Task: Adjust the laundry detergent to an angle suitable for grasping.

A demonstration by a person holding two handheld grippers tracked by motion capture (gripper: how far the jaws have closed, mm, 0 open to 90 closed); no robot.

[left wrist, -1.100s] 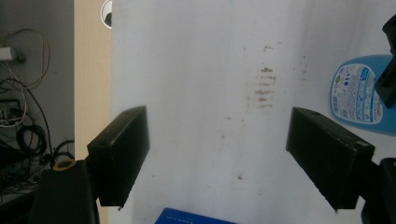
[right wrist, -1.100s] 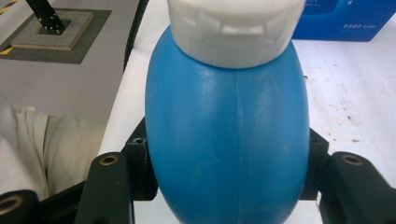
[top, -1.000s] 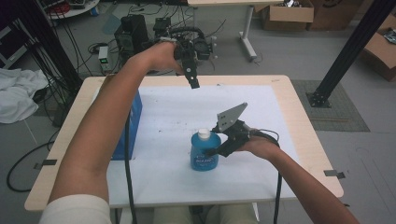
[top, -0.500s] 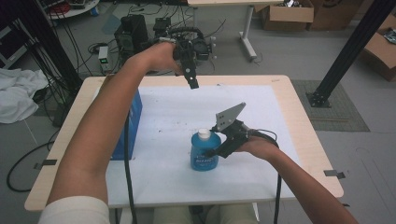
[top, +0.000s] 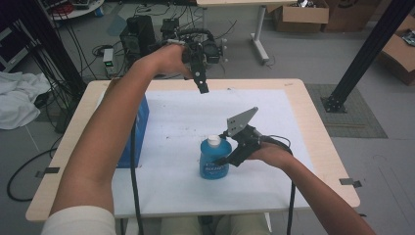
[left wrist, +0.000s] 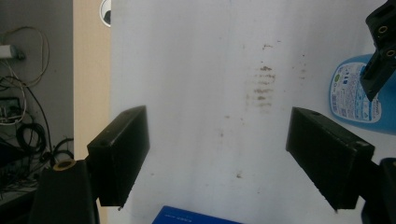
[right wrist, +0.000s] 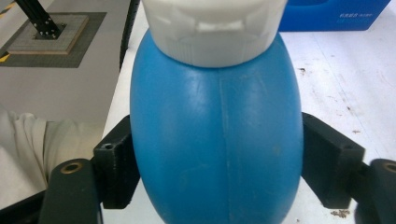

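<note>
A blue plastic bottle [top: 213, 160] with a white cap stands upright on the white sheet near the table's front middle. My right gripper [top: 224, 159] is shut on its body from the right, one jaw against each side of the bottle [right wrist: 217, 140]. My left gripper [top: 202, 88] hangs in the air over the far side of the table and points down. Its jaws are wide open with nothing between them [left wrist: 217, 154]. In the left gripper view the bottle [left wrist: 352, 95] and the right gripper [left wrist: 380, 51] appear at the right edge.
A blue box [top: 139, 128] lies along the left side of the white sheet [top: 181, 117], under the left forearm. The wooden table [top: 313, 122] ends just past the sheet. Cables and equipment cover the floor behind the table, and a black post stands at the right.
</note>
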